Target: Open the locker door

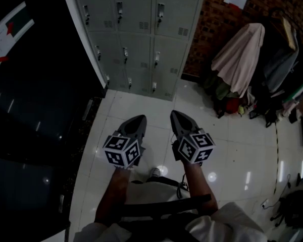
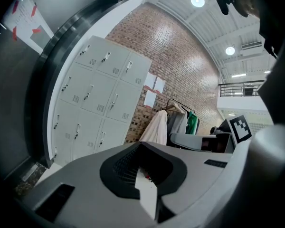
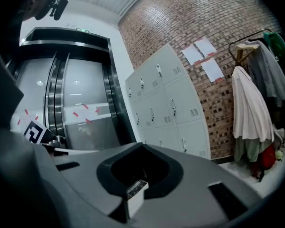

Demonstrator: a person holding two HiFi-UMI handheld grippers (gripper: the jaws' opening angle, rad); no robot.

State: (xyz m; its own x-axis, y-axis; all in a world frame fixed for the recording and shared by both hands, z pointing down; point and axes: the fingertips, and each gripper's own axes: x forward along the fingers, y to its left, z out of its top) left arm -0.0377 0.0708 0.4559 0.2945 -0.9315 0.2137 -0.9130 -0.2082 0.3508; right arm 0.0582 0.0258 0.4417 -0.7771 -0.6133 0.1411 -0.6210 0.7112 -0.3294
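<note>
Two grippers held out in front, side by side and a little apart, both pointing toward the far wall. Left gripper (image 1: 139,118): jaws brought together to a point, nothing between them in its own view (image 2: 141,144), only a sliver of pale floor seen through the hollow behind the tips. Right gripper (image 1: 175,114): jaws likewise closed and empty (image 3: 142,145). One marker cube on the back of each, left (image 1: 123,150) and right (image 1: 196,146), with a bare forearm (image 1: 113,195) behind the left one. Below and between them, a shoe (image 1: 155,172) on the glossy white tiled floor (image 1: 227,150).

Further on, well apart from both grippers, a bank of grey lockers (image 1: 136,34) three columns wide, standing on the floor against a brick wall (image 1: 217,19). All doors in view flat and closed, each with a small handle. To the left of the lockers, dark lift doors (image 3: 80,103) with red marks on the glass. To the right, sheets of paper (image 3: 204,56) stuck on the brick, then a clothes rack (image 1: 252,54) hung with a pale garment and darker ones, with more things heaped at its foot.
</note>
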